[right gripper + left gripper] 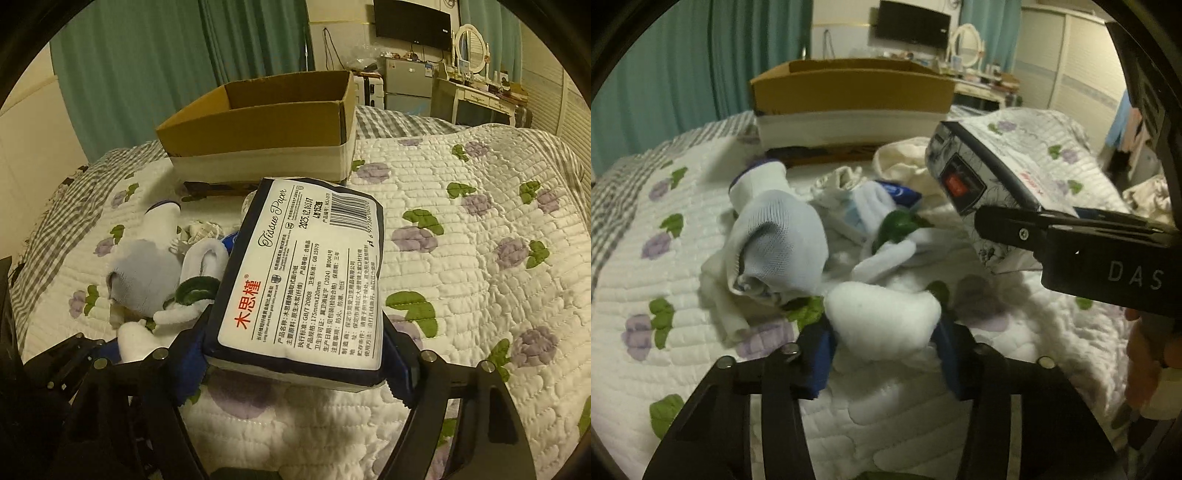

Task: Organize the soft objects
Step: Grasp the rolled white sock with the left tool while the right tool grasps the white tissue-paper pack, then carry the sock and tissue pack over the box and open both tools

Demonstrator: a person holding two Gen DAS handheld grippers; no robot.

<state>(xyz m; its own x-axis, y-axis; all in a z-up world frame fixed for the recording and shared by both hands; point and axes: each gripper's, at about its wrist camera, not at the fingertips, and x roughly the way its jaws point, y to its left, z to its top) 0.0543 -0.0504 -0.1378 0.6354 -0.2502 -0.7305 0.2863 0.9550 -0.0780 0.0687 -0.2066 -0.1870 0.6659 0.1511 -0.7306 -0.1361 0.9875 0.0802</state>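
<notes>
A pile of white socks (779, 243) lies on the quilted bed, with a green-trimmed sock (897, 225) in the middle. My left gripper (884, 334) is shut on the toe of one white sock (882, 317) at the near edge of the pile. My right gripper (299, 354) is shut on a tissue paper pack (306, 280), held above the bed to the right of the pile; the pack also shows in the left wrist view (979, 177). An open cardboard box (266, 125) stands behind the pile.
The bed quilt (480, 229) with purple flowers stretches to the right. A cream cloth (901, 162) lies near the box. A dresser with a mirror (469, 48) and a wall TV (410, 22) stand beyond the bed.
</notes>
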